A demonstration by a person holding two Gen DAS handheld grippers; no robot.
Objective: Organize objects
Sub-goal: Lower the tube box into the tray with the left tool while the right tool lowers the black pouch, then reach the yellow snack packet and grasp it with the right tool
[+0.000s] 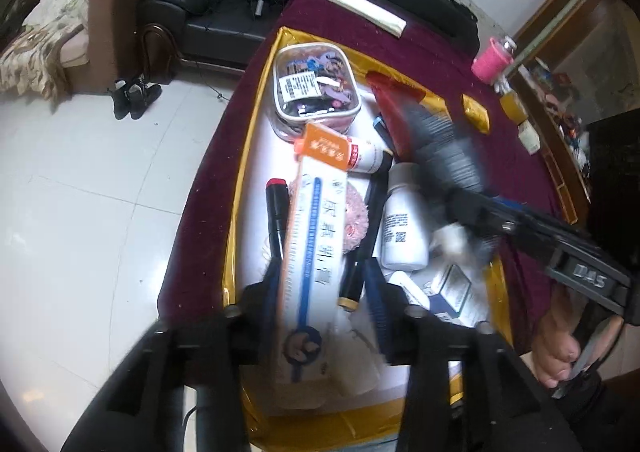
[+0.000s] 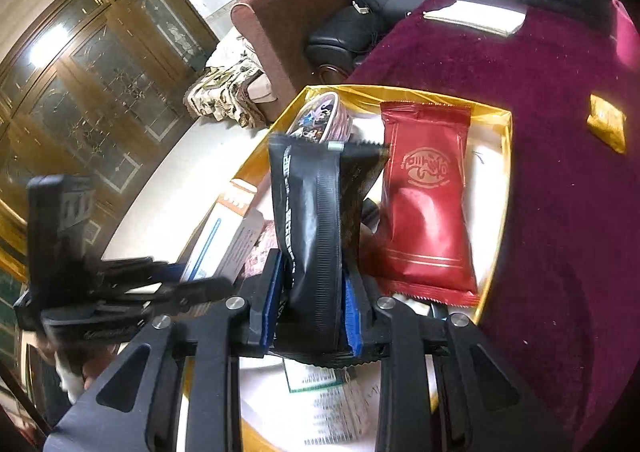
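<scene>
Holding a long white-and-orange carton (image 1: 310, 252) between its fingers (image 1: 269, 292), the left gripper (image 1: 320, 300) hangs over the gold-rimmed tray (image 1: 236, 219), with the carton's orange end pointing away toward a clear zip pouch (image 1: 316, 91) at the tray's far end. Beneath the carton lie a black marker with a red cap (image 1: 277, 207), a pink fluffy item (image 1: 356, 219), a white bottle (image 1: 404, 219) and some small boxes (image 1: 452, 288).

The right gripper (image 2: 312, 308) is clamped on a black foil packet (image 2: 308, 228), its blue-padded fingers (image 2: 267, 304) pressing the packet's sides so that it stands upright above the tray. Just beside it, to the right, a red foil packet (image 2: 426, 203) lies in the tray. In the left wrist view the black packet is motion-blurred.

The tray sits on a tabletop covered in maroon cloth (image 2: 560, 211). A small gold packet (image 2: 607, 123) rests on the cloth apart from the tray, and a cream flat item (image 1: 366, 13) lies at the far edge.
</scene>
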